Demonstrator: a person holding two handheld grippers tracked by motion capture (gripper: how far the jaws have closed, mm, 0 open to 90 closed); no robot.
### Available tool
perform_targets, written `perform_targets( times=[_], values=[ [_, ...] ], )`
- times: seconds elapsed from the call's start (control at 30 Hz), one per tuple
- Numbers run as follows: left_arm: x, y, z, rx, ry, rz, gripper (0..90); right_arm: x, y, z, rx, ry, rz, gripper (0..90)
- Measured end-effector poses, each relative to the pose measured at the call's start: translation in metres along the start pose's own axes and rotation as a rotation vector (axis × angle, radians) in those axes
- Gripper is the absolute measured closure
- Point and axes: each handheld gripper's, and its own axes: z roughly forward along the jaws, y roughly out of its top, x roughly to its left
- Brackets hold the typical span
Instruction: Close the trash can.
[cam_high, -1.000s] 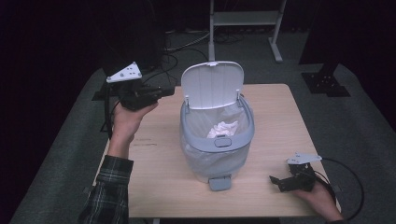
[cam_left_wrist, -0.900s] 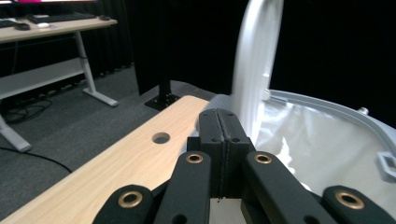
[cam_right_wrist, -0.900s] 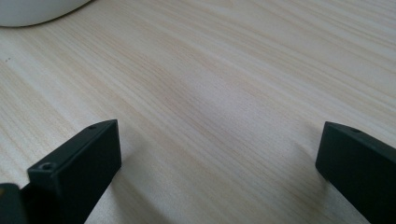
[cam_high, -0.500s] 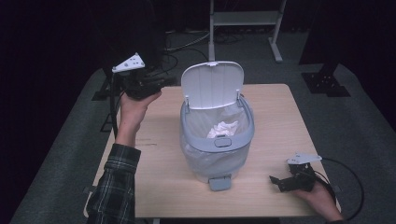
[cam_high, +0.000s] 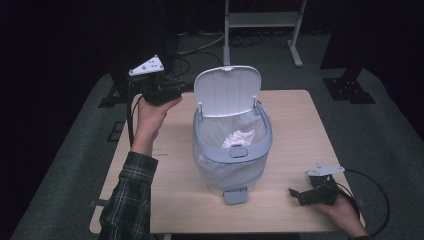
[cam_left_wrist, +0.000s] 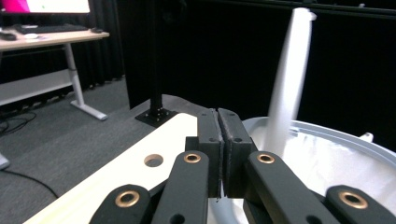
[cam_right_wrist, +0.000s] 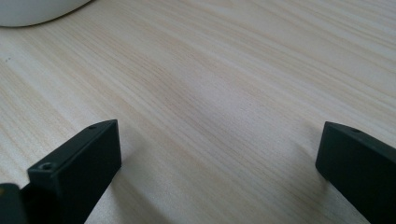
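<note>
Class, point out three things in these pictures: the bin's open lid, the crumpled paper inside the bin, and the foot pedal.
lid (cam_high: 227, 92), high view, middle of its raised inner face
crumpled paper (cam_high: 239, 137), high view, its white centre
foot pedal (cam_high: 235, 196), high view, its flat top

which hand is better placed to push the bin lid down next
Left, probably. The left gripper, jaws shut and empty, is raised beside the open lid of the bin. The right gripper rests open at the table's near corner.
</note>
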Motion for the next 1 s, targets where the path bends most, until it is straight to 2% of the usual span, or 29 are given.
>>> perform_targets(
  times=[0.13,0.43,1.0],
  values=[
    [-0.005,0.001,-0.003,-0.006,-0.006,0.006,88.7,0.0,0.0,0.0,0.001,0.0,-0.004,0.0],
    [-0.018,-0.004,-0.009,-0.014,-0.068,0.006,87.9,0.0,0.0,0.0,0.0,0.0,-0.001,0.0],
    [-0.044,-0.019,-0.02,0.036,-0.132,0.03,87.9,0.0,0.0,0.0,0.001,0.0,-0.002,0.0]
  ],
)
